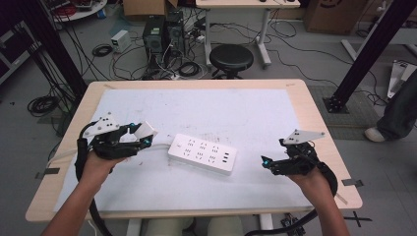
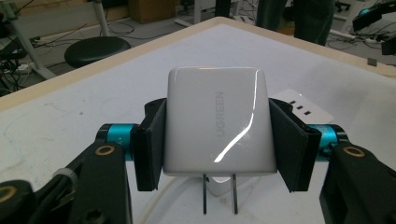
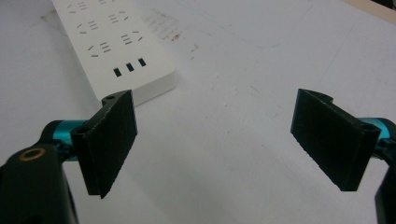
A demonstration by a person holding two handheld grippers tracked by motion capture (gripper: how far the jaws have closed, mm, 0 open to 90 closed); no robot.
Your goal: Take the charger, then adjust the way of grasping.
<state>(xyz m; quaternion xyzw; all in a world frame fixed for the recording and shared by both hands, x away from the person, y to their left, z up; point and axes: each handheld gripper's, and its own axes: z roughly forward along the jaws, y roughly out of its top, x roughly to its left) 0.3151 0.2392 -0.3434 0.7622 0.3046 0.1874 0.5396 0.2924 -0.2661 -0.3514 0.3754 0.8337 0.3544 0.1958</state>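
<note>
1. The left gripper (image 2: 217, 140) has its pads (image 2: 152, 144) clamped on both sides of a white charger (image 2: 217, 123), whose two prongs (image 2: 219, 193) point back toward the camera.
2. The charger is held above the table, just off the left end of the white power strip (image 1: 202, 153).
3. The right gripper (image 3: 215, 135) stands wide apart with nothing between its jaws.
4. It hovers near the strip's right end, over the white mat (image 1: 236, 113).

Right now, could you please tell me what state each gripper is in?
Left gripper: shut on the white charger, prongs pointing down.
Right gripper: open, holding nothing, beside the power strip.
</note>
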